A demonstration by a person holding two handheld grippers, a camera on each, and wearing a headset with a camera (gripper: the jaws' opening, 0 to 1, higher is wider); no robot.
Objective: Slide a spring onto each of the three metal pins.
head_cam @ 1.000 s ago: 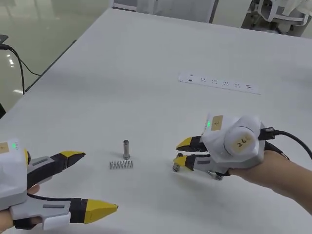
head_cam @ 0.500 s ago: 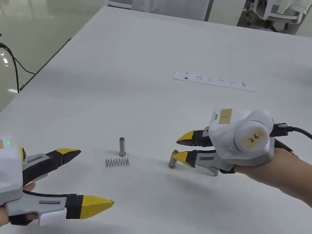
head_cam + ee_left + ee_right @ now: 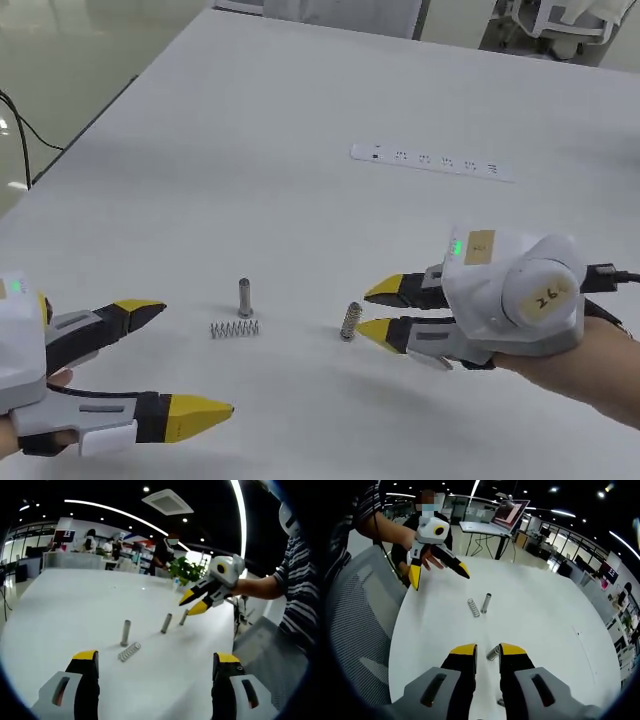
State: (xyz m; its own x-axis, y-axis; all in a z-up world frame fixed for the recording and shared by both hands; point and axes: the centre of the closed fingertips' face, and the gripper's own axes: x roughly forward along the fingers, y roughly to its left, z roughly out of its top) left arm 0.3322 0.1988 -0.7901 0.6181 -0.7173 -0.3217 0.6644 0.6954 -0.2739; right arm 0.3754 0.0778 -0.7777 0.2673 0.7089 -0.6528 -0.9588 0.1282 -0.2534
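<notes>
Right tongs [image 3: 366, 311] labelled "26", parted; left tongs [image 3: 195, 357] wide apart.

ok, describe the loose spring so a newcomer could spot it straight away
On the white table, left of the right gripper, stands a bare metal pin. The loose spring lies just in front of it, nearer the person. Unlike the spring-fitted pin nearby, it lies flat.
</notes>
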